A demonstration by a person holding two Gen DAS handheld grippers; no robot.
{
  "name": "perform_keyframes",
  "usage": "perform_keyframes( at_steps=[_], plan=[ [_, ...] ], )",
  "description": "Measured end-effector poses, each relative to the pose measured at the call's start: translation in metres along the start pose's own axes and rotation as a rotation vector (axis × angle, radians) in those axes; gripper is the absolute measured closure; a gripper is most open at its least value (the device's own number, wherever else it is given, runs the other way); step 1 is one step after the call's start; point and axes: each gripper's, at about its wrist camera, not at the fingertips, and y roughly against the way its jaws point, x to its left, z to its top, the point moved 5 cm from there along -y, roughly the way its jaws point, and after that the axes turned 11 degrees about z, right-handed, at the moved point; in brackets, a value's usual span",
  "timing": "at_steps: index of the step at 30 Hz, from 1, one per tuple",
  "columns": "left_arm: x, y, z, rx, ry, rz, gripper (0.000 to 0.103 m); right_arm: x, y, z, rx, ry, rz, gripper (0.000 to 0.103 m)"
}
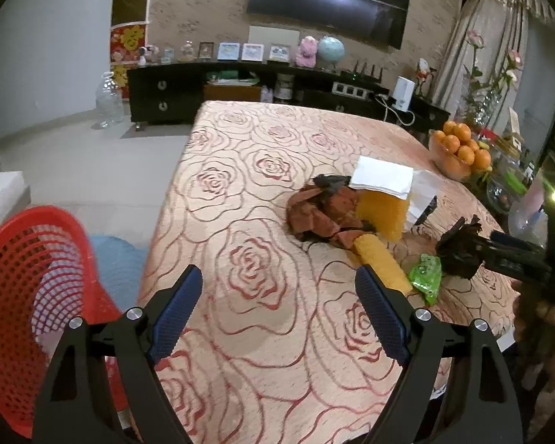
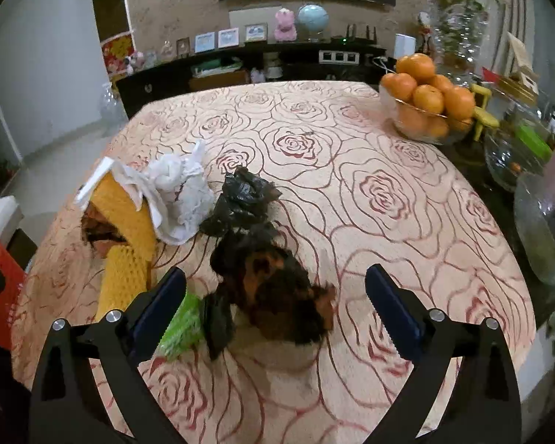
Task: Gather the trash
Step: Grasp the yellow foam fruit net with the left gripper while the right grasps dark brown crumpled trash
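Note:
Trash lies in a loose pile on the rose-patterned tablecloth (image 1: 240, 192): brown crumpled wrappers (image 1: 322, 211), yellow foam netting (image 1: 381, 207), white paper (image 1: 383, 177), a green wrapper (image 1: 425, 273) and a dark crumpled wrapper (image 2: 273, 288). My left gripper (image 1: 281, 296) is open and empty over the table's near left part, short of the pile. My right gripper (image 2: 275, 296) is open, its fingers on either side of the dark wrapper; it also shows at the right of the left wrist view (image 1: 458, 251). A black bag (image 2: 244, 199) and white tissue (image 2: 185, 188) lie behind.
A red mesh basket (image 1: 26, 281) stands off the table's left edge, beside my left gripper. A glass bowl of oranges (image 2: 425, 100) and glass vases (image 2: 547, 229) stand along the table's right side. A dark sideboard (image 1: 211, 88) runs along the far wall.

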Motion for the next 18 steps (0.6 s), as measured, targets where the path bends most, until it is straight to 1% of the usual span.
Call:
perform_keyframes(
  at_steps=[2, 7, 9, 11, 12, 14, 18],
  plan=[
    [-0.007, -0.004, 0.003, 0.005, -0.005, -0.007, 0.021, -0.002, -0.01, 0.002, 0.02, 0.009, -0.013, 0.008],
    [-0.032, -0.016, 0.009, 0.021, -0.021, -0.054, 0.021, -0.003, -0.018, 0.0, 0.044, -0.013, 0.012, 0.009],
    [-0.045, -0.025, 0.008, 0.041, -0.031, -0.078, 0.021, -0.002, -0.022, -0.002, 0.058, -0.008, 0.009, 0.012],
    [-0.058, -0.033, 0.006, 0.06, -0.045, -0.094, 0.021, -0.002, -0.027, -0.005, 0.084, -0.014, 0.015, 0.022],
    [-0.064, -0.037, 0.005, 0.068, -0.055, -0.103, 0.021, -0.003, -0.03, -0.007, 0.098, -0.018, 0.017, 0.025],
    [-0.078, -0.047, 0.002, 0.086, -0.075, -0.117, 0.021, -0.006, -0.034, -0.011, 0.122, -0.031, 0.021, 0.035],
    [-0.095, -0.062, -0.003, 0.118, -0.096, -0.133, 0.022, -0.009, -0.034, -0.012, 0.126, -0.038, 0.025, 0.046]
  ],
)
